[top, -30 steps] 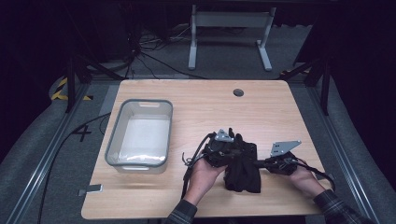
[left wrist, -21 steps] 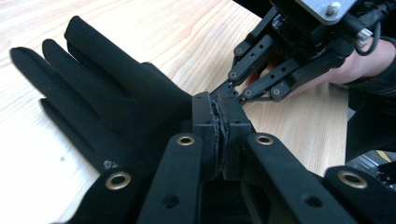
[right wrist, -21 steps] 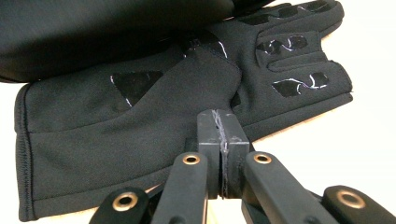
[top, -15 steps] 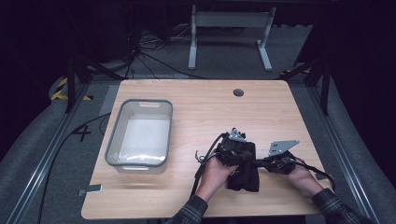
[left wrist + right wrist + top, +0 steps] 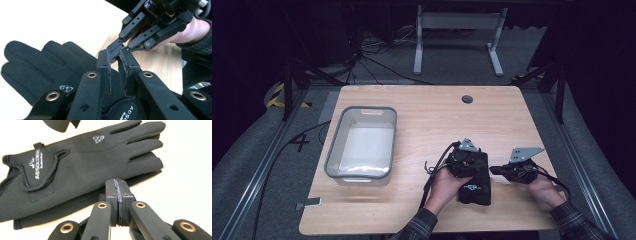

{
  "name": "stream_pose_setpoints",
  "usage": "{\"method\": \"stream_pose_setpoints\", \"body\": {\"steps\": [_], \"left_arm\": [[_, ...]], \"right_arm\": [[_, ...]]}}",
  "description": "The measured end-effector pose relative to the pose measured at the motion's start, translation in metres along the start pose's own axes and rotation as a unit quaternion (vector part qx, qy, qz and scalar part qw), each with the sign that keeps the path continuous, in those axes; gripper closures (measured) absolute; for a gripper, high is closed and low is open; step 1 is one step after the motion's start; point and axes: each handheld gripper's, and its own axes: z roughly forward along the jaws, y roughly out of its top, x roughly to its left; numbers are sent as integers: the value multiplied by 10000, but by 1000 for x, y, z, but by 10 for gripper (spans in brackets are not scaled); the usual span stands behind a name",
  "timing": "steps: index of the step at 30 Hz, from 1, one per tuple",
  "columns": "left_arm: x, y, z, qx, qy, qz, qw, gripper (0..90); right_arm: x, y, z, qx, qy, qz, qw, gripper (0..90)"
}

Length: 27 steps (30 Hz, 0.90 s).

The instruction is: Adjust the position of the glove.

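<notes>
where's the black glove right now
In the high view the black glove lies flat on the table, near its front edge and right of the plastic bin, under the left gripper, with the right gripper just beside it.

Your left gripper [image 5: 467, 159] and hand cover the upper part of the black gloves [image 5: 475, 186] in the high view, so you cannot tell there how many lie stacked. In the left gripper view the top glove's cuff runs under the jaws and its printed lettering [image 5: 128, 112] is cut off at the bottom edge. In the right gripper view the lower glove [image 5: 62, 211] shows as an edge under the top one.
</notes>
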Motion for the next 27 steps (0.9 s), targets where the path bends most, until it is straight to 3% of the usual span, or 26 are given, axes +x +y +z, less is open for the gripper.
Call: {"method": "stream_pose_setpoints", "body": {"steps": [3, 11, 20, 27], "left_arm": [[1, -1, -7, 79, 131, 71, 9999, 892], [6, -11, -16, 398, 624, 162, 9971, 897], [10, -32, -3, 801, 675, 20, 9945, 897], [12, -38, 15, 1130, 696, 18, 9911, 897]], "right_arm": [[-2, 2, -7, -81, -47, 48, 9999, 897], [-1, 13, -10, -219, 60, -5, 9997, 897], [-1, 24, 12, -66, 154, -171, 9997, 898], [-4, 17, 29, 265, 168, -244, 9992, 898]]}}
